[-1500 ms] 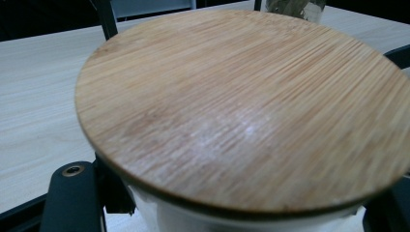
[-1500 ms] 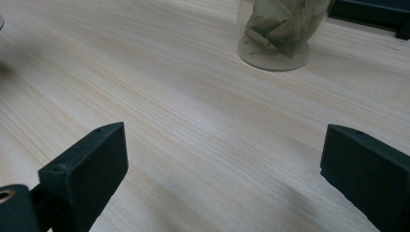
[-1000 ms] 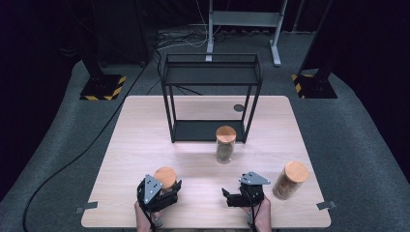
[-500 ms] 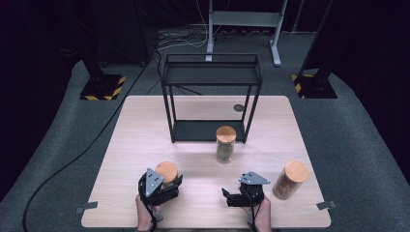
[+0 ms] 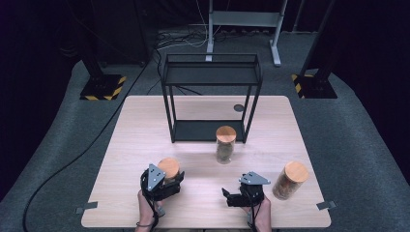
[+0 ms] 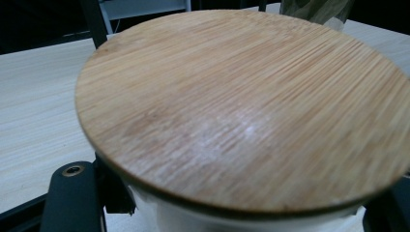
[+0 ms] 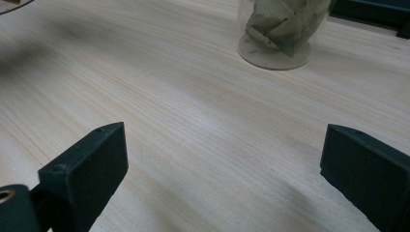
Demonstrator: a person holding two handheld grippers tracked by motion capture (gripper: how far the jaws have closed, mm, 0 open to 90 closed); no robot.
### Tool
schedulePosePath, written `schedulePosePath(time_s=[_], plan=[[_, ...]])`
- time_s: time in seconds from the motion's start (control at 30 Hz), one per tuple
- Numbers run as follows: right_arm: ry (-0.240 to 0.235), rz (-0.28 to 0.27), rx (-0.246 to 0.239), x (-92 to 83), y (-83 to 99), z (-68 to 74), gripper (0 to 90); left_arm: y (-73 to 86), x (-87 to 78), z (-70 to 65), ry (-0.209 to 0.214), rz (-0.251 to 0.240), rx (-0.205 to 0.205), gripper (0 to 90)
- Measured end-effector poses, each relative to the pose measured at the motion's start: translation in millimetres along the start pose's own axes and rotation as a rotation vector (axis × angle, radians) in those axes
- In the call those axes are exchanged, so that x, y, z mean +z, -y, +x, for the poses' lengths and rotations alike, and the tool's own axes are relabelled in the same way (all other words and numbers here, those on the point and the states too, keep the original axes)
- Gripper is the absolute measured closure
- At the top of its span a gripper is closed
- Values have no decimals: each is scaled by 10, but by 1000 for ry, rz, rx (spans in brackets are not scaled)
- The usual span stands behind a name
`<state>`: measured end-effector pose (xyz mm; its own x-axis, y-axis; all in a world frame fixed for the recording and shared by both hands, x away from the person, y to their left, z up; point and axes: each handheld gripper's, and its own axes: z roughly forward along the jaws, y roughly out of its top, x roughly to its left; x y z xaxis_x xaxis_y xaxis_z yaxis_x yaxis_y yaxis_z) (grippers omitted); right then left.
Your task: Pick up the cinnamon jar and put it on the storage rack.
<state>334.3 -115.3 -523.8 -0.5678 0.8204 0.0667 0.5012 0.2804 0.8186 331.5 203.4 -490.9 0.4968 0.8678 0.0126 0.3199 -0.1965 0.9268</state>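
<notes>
The left gripper (image 5: 167, 182) is clenching its fingers on a jar with a wooden lid (image 5: 168, 167), which is sitting between them near the front left of the desk (image 5: 145, 125). In the left gripper view the round lid (image 6: 241, 106) is lying just above the black fingers (image 6: 72, 198), with the jar's pale wall showing beneath it. Ahead of those fingers and to their right, a second jar, holding dried leaves (image 5: 225, 144), is standing upright just in front of the black wire shelf (image 5: 211, 96). The right gripper (image 5: 237, 196) is resting low over the desk with its fingers (image 7: 89, 166) released and spread wide, nothing but bare wood lying between them; the leaf jar's base (image 7: 275, 36) is showing well ahead of them. Just to the right of those fingers, a third lidded jar (image 5: 289, 180) is standing apart from them.
</notes>
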Motion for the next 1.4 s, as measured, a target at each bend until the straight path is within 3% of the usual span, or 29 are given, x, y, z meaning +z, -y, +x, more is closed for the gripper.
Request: schedulePosePath(time_s=[1.4], plan=[[2, 3, -5, 3, -2, 7, 23, -125, 229, 86, 8, 6, -12, 253]])
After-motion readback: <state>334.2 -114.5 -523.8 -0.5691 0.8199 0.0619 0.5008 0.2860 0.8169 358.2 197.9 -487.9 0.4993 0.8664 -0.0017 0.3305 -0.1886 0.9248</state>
